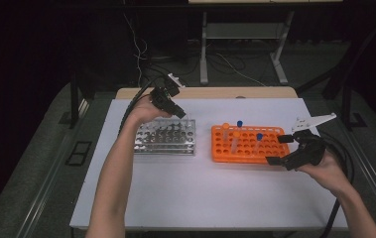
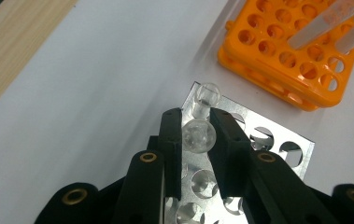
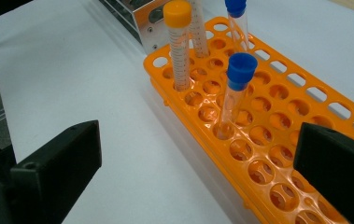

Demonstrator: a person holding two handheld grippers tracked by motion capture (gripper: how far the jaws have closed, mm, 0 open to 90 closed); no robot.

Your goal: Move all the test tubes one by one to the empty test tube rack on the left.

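My left gripper (image 1: 179, 113) (image 2: 197, 122) is shut on a clear uncapped glass tube (image 2: 198, 135), upright over the far right corner of the metal rack (image 1: 165, 138) (image 2: 277, 147). Whether its base sits in a hole is hidden. A second clear tube (image 2: 207, 95) stands in the corner hole just beyond. My right gripper (image 1: 279, 149) (image 3: 198, 163) is open at the right end of the orange rack (image 1: 247, 148) (image 3: 277, 140), its jaws wide apart and holding nothing. The orange rack holds an orange-capped tube (image 3: 178, 42) and two blue-capped tubes (image 3: 237, 88) (image 3: 235, 18).
Both racks stand side by side on a white tabletop (image 1: 200, 188), the metal one at the left. Another orange-capped tube (image 1: 225, 126) stands at the orange rack's far left. A wooden strip (image 1: 205, 92) borders the table's far edge. Cables trail from both grippers.
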